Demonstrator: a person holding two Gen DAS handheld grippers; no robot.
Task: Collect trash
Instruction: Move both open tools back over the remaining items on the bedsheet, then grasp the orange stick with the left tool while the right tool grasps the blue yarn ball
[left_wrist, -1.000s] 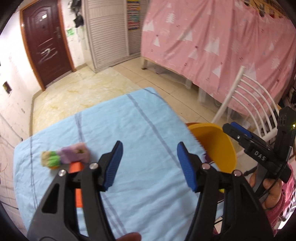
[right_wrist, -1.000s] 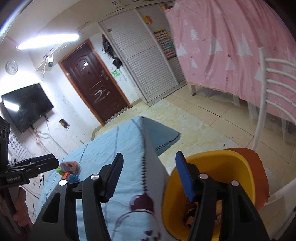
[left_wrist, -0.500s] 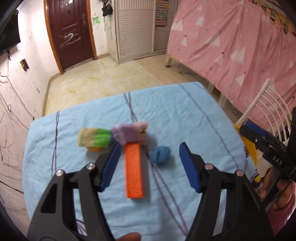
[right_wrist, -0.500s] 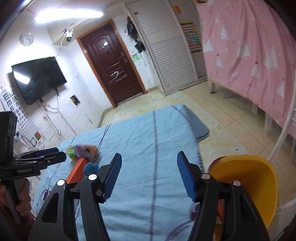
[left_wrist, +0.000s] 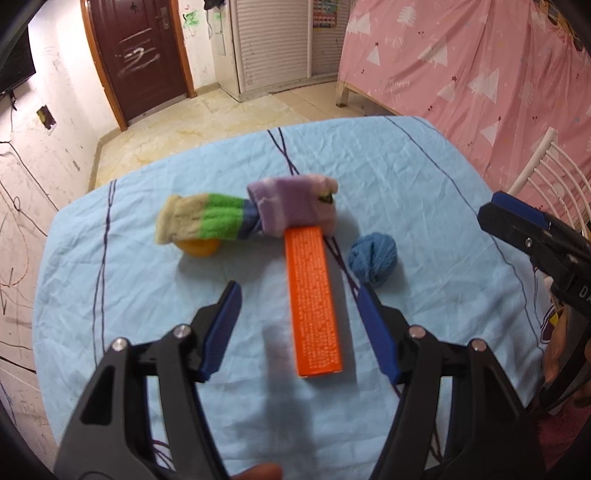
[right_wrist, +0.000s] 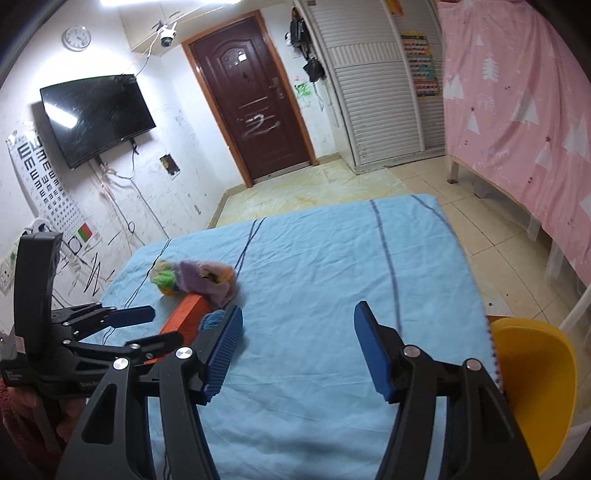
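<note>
**Trash gathered at the worktop centre; both grippers empty**

While the left gripper hangs above the blue-covered worktop, its jaws stand apart with nothing between the pads, and the near end of the orange box lies on the cloth below the gap. That alignment, along the box's long axis, suggests the box is the piece lined up for pickup, though no contact shows.

The remaining trash lies close by. A striped sock and a purple cloth are bunched together, the cloth overlapping the far end of the box. A small orange object sits partly under the sock; what it is cannot be told. A blue yarn ball rests just beside the box on its right.

The right gripper is likewise parted and holds nothing. It points across bare cloth, near the worktop's right edge.

A yellow bin stands just off that edge, plainly placed so items can be carried a short way and dropped. Its contents are not visible here.

Judgement: collection is unfinished, with five pieces on the cloth.
</note>
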